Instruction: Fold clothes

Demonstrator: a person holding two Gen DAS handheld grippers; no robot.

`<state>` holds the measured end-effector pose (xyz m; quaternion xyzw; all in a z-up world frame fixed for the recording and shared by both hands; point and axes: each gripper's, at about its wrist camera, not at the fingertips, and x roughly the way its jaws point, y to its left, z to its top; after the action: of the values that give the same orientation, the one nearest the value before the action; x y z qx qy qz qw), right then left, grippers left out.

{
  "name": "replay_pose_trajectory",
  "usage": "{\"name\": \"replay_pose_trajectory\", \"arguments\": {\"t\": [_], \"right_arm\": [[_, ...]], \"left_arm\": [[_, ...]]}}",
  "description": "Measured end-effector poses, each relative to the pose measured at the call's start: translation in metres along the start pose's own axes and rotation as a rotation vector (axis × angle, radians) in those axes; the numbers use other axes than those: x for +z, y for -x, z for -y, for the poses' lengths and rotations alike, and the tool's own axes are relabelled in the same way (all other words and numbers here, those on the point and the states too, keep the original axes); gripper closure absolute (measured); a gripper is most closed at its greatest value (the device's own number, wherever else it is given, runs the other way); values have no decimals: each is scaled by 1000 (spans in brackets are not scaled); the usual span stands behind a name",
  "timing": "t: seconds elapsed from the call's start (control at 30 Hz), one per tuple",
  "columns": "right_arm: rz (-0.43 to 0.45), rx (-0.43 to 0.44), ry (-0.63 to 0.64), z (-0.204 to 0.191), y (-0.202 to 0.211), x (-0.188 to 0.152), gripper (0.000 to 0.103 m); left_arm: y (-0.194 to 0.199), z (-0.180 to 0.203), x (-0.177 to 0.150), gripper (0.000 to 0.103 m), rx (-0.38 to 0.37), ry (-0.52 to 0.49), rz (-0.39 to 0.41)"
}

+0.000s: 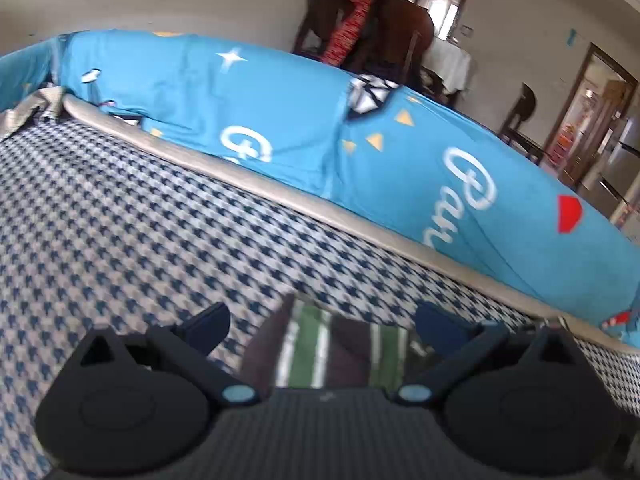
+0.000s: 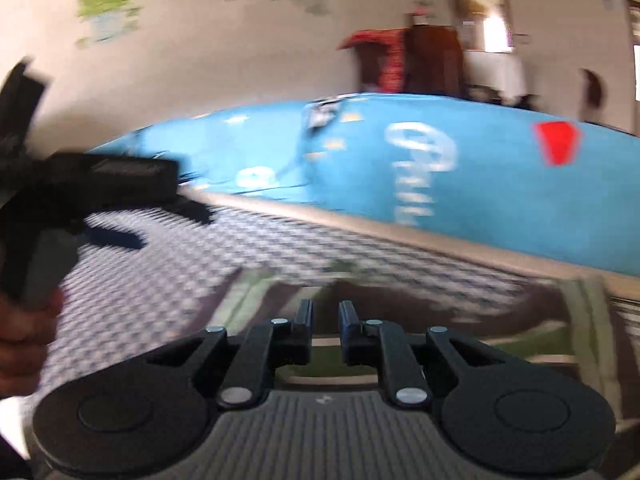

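1. Left gripper (image 1: 323,326): jaws stand wide apart. Nothing is clamped. A striped garment (image 1: 344,348) lies in the gap below, clear of both pads.
2. Right gripper (image 2: 325,312): jaws stand close together with a narrow gap showing between the pads. No cloth is seen in that gap; the garment (image 2: 500,320) lies beneath and beyond the fingers.
3. Garment position: on the checked bed cover (image 1: 140,208), near the bed's edge trim (image 1: 280,196). In the right wrist view its long axis runs roughly across the frame, from left of the fingers out to the right margin. Stripes are green, white and dark.
4. Which end is collar or hem cannot be told; the gripper bodies hide the near portion in both views, and the right edge is cut off in the right wrist view.
5. The left gripper also appears in the right wrist view (image 2: 152,224), at the left over the cover, held by a hand (image 2: 24,332); heavily blurred.
6. Beyond the trim: a blue printed sheet (image 1: 400,152), its lettering only partly legible.
7. Background: a dark chair (image 1: 400,36) with red cloth (image 1: 352,20), doorways at right. The right wrist view is motion-blurred throughout; wall details there cannot be made out.
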<state>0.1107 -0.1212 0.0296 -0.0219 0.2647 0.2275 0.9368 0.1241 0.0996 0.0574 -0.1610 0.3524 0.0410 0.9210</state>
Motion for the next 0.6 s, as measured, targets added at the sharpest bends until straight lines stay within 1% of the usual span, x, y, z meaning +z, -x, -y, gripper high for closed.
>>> {"name": "replay_pose_trajectory", "arguments": {"t": [0.07,0.13,0.23,0.3,0.4,0.47,0.6], "right_arm": [[12,-57,-23,20,8,2,78],[19,-107,-48,40,18,3,75],[14,-172,-66,67,34,-1,73],[-7,-206,-71,80,38,-6,73],[-43,-240,-58,96,38,-14,72],[-70,-265,-44,103,35,-20,65],[-102,-290,-38,114,27,-30,64]], "left_arm": [[-3,10,-4,0,-20,-12,-18],[-6,19,-9,0,-35,-25,-35],[-11,31,-15,0,-50,-49,-53],[-13,37,-19,0,-57,-63,-63],[-16,42,-23,0,-64,-77,-77],[-19,44,-26,0,-66,-83,-88],[-25,48,-30,0,-70,-92,-113]]}}
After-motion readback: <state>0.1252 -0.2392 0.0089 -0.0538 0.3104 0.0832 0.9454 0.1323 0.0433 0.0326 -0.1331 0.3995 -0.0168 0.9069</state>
